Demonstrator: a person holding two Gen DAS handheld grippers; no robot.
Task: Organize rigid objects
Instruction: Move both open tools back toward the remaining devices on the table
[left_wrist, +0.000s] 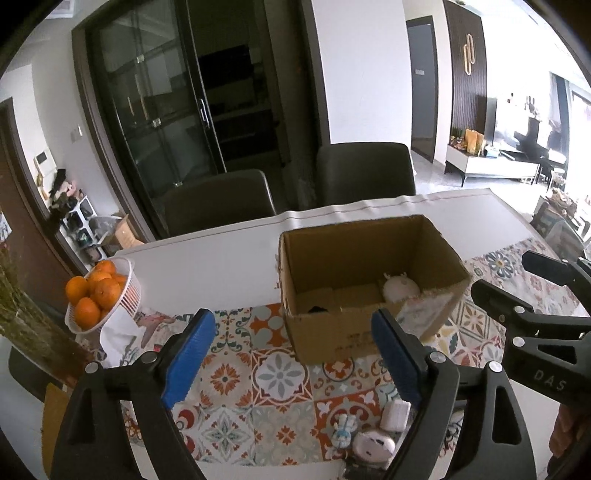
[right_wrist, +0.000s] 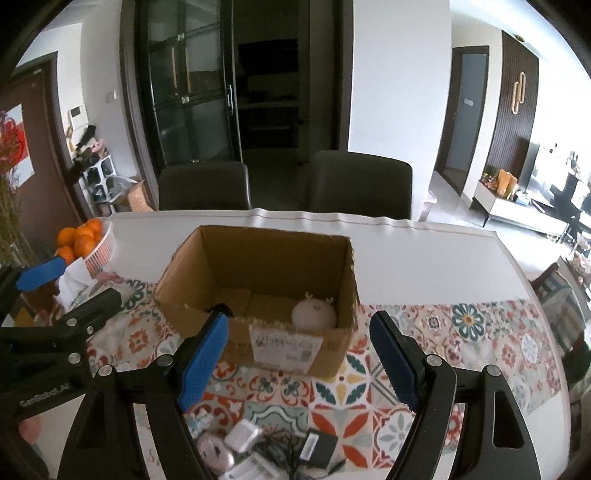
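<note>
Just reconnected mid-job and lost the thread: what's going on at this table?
A person is sorting small items into the cardboard box. Both the left hand-held gripper and the right hand-held gripper are open and empty, poised in front of the box. A round white toy and something dark already lie inside. A black adapter and small white gadgets wait on the patterned cloth.

A white basket of oranges is sitting at the table's left edge, just off the patterned tile-print runner. Two dark chairs are standing side by side at the far side. Behind them, a dark glass-door cabinet is reflecting room light.
</note>
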